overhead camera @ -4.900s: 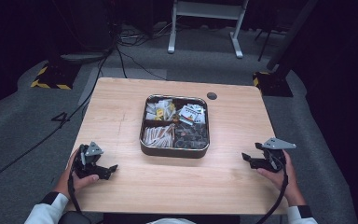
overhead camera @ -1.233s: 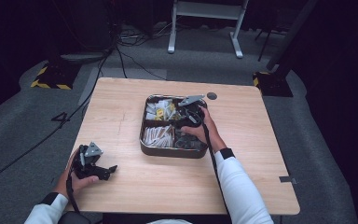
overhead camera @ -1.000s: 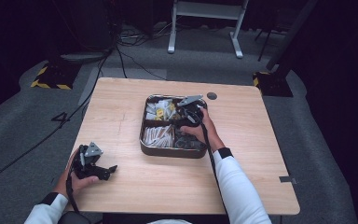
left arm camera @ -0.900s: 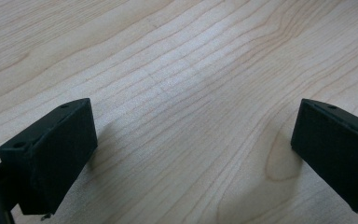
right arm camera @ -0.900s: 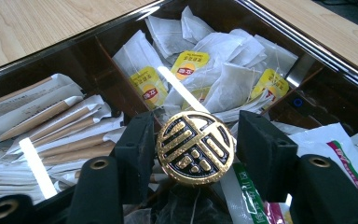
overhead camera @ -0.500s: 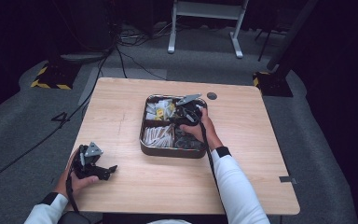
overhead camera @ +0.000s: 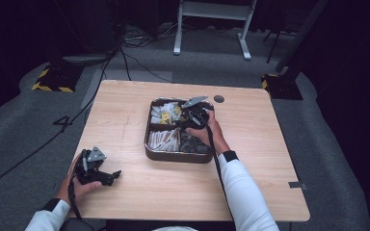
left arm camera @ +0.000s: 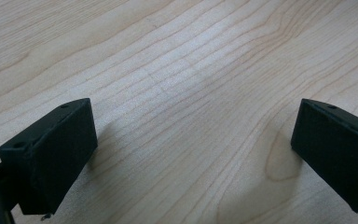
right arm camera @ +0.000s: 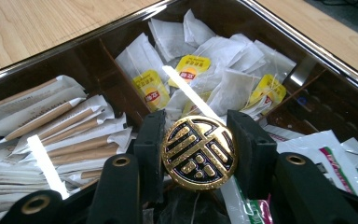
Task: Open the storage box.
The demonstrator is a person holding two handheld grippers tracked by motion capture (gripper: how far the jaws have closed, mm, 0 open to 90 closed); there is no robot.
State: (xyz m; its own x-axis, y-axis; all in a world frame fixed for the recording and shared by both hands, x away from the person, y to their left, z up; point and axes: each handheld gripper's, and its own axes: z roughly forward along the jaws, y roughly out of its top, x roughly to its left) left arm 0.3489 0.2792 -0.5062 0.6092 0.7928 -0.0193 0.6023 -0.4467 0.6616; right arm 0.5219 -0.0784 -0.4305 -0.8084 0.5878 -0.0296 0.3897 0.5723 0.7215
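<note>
**A:** Compared with about 5 s back, your right gripper (overhead camera: 189, 117) has left the table's right edge and now sits over the compartment tray (overhead camera: 176, 156); over the last second it's barely shifted. Your left gripper (overhead camera: 110, 175) hasn't budged from the near left of the wooden table (overhead camera: 255, 163).

**B:** What's your right one pinching?

**A:** A round black-and-gold medallion (right arm camera: 199, 152), clamped edge-on between your 2 jaws, face toward the camera. It's held just above the tray, right in front of the compartment of yellow-tagged tea bags (right arm camera: 214, 74), with paper-wrapped sticks (right arm camera: 60, 135) in the section beside it.

**B:** And your left?

**A:** Jaws spread wide, nothing between them but bare wood, tips low to the tabletop.
</note>
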